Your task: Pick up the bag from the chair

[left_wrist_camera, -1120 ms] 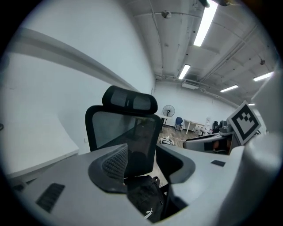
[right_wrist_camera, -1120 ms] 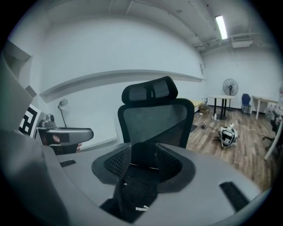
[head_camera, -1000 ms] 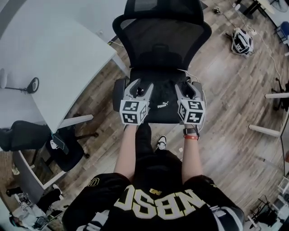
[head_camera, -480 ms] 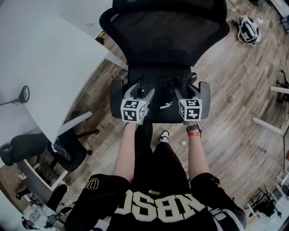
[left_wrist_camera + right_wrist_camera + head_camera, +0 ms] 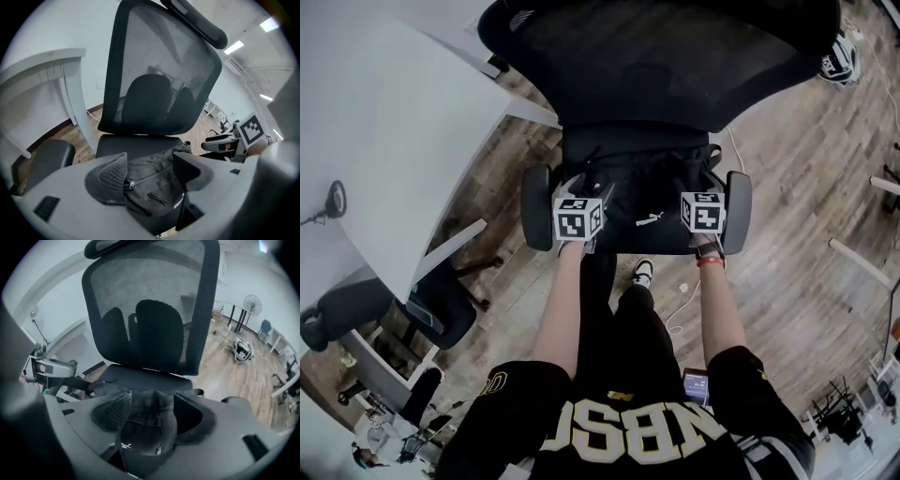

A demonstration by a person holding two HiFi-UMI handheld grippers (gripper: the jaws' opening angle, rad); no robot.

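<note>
A black bag (image 5: 642,192) with a small white logo lies crumpled on the seat of a black mesh-backed office chair (image 5: 661,61). My left gripper (image 5: 584,186) hangs over the bag's left front part, and my right gripper (image 5: 697,185) over its right front part. In the left gripper view, the left gripper (image 5: 150,161) is open, with the bag (image 5: 152,190) and its zipper pull just below the gap. The right gripper (image 5: 152,399) is open too in its own view, and a raised fold of the bag (image 5: 145,427) sits between the jaws.
The chair's armrests (image 5: 535,195) (image 5: 738,199) flank both grippers. A white desk (image 5: 384,122) stands to the left, with a second dark chair (image 5: 441,309) below it. A black and white object (image 5: 842,61) lies on the wooden floor at the top right. A white cable (image 5: 680,314) trails by the person's feet.
Both grippers have moved forward and down onto the bag. The head camera has come closer, so the chair fills more of the view.
</note>
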